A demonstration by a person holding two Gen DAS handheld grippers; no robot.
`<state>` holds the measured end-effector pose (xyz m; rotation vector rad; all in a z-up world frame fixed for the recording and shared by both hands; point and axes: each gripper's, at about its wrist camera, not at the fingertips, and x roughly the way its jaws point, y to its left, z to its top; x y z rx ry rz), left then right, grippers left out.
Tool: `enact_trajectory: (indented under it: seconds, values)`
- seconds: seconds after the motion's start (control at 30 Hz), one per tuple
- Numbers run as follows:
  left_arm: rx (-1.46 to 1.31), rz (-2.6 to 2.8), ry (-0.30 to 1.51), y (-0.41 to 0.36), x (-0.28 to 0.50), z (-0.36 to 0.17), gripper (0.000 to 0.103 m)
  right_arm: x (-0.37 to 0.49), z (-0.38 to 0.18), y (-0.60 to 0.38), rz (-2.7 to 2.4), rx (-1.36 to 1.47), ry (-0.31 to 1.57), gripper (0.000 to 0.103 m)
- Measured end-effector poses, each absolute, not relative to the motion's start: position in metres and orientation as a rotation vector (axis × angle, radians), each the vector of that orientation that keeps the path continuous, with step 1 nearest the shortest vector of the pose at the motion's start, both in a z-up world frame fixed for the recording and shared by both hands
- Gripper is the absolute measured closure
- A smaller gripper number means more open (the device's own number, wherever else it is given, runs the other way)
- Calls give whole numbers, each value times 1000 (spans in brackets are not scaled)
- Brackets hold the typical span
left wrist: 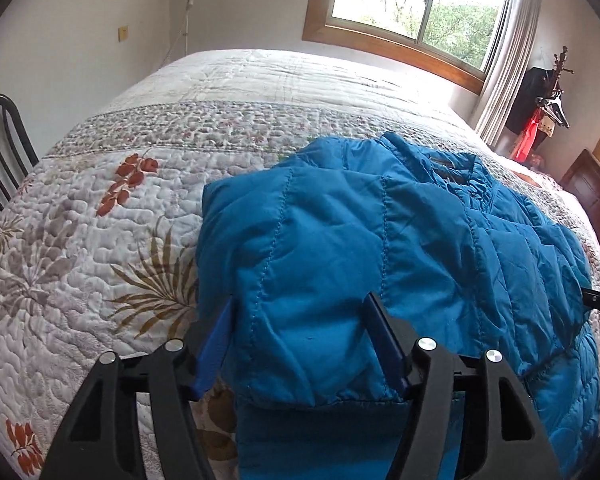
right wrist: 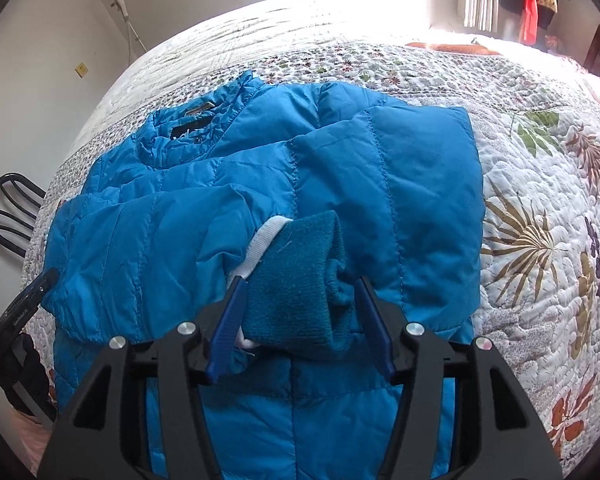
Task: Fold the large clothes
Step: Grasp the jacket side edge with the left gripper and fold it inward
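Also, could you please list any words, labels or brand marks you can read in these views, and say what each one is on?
None can be read for certain.
Dark neck label inside the blue jacket collar: lettering blurred, unreadable.
White print on the left gripper body, seen from the right wrist: too small to read.

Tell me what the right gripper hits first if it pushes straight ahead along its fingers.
The right gripper would probably meet the knit cuff of the blue jacket, which already lies between its open fingers. Depth is uncertain in this view.
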<state>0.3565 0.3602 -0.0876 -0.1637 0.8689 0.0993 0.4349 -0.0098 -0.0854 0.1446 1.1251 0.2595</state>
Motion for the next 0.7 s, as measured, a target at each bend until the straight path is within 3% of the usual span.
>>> enact_trajectory:
  seconds: [0.1,0.2,0.37,0.43,0.5,0.57,0.7]
  values:
    - [-167,96,867,361,356,-87,41,431,-75,-18,282,176,1104,46]
    - [-177,93,869,363,358,-86,41,431,-74,-18,323,213,1110,33]
    - [-181,102,864,364,358,-86,40,438,-92,-5,274,159,1149,32]
    - [-178,108,862,364,359,-87,40,439,-97,2,274,142,1146,43]
    - [-170,114,860,362,359,-87,40,438,-97,7,326,156,1139,71]
    - [-167,118,847,362,357,-83,40,435,-88,2,326,177,1100,84]
    - [-174,131,782,364,348,-67,40,432,-60,-28,266,236,989,86]
